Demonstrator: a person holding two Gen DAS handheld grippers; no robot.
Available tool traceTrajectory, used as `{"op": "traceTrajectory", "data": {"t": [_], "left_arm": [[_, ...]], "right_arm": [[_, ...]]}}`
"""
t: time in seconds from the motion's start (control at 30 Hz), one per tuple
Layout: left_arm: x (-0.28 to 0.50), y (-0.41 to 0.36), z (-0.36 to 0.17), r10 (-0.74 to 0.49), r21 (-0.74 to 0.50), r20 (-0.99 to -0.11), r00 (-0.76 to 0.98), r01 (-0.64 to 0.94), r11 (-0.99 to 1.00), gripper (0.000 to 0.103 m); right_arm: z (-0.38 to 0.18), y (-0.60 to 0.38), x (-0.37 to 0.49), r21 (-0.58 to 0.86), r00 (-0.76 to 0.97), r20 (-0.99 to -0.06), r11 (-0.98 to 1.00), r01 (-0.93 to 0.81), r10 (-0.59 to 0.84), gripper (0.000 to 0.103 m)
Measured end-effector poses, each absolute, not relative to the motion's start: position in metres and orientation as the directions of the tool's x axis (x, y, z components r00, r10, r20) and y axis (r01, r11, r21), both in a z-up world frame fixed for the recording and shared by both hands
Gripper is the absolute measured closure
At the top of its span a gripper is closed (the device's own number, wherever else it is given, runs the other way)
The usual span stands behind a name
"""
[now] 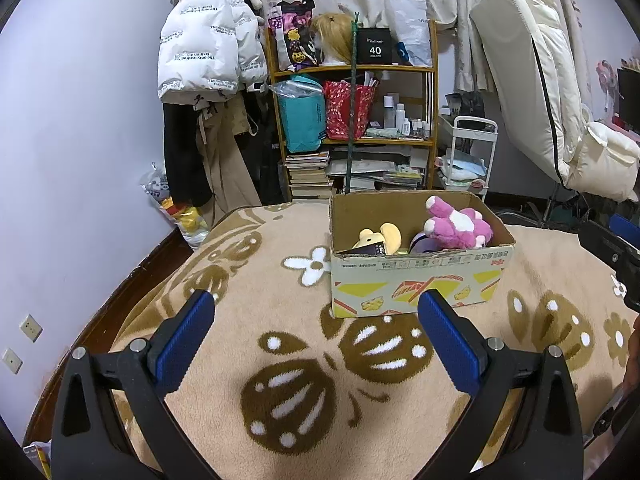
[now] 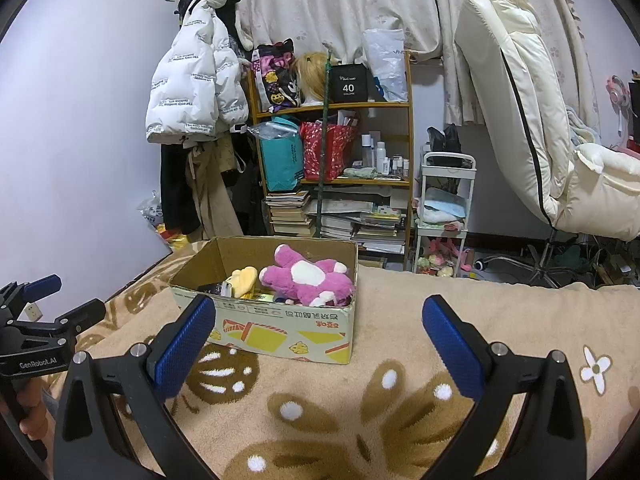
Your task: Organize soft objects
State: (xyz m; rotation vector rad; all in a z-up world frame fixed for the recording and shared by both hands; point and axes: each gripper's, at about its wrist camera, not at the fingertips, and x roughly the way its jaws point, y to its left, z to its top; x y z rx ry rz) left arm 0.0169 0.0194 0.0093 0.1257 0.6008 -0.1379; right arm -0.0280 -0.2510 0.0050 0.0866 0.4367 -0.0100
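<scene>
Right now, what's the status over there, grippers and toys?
Left gripper open, empty. Right gripper open, empty. Pink plush and yellow plush in cardboard box. Nothing blocking.

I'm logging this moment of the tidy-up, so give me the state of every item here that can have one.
Left gripper: open, empty, above the blanket.
Right gripper: open, empty.
Brown cardboard box with yellow print: top open, upright on the beige flowered blanket.
Pink and white plush bear: lying inside the box.
Pale yellow plush toy: lying inside the box, beside the bear.
</scene>
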Motion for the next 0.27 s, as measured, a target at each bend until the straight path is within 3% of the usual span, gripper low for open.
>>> {"op": "traceTrajectory", "data": {"t": [0.27], "left_arm": [[0.0184,0.0219,0.0101,-0.1,0.075,-0.567,0.817,0.172,0.982,0.003]], "right_arm": [[0.0059,-0.2514,-0.0279,0.081,0.906,-0.423,0.996,0.028,0.009,0.0]]}}
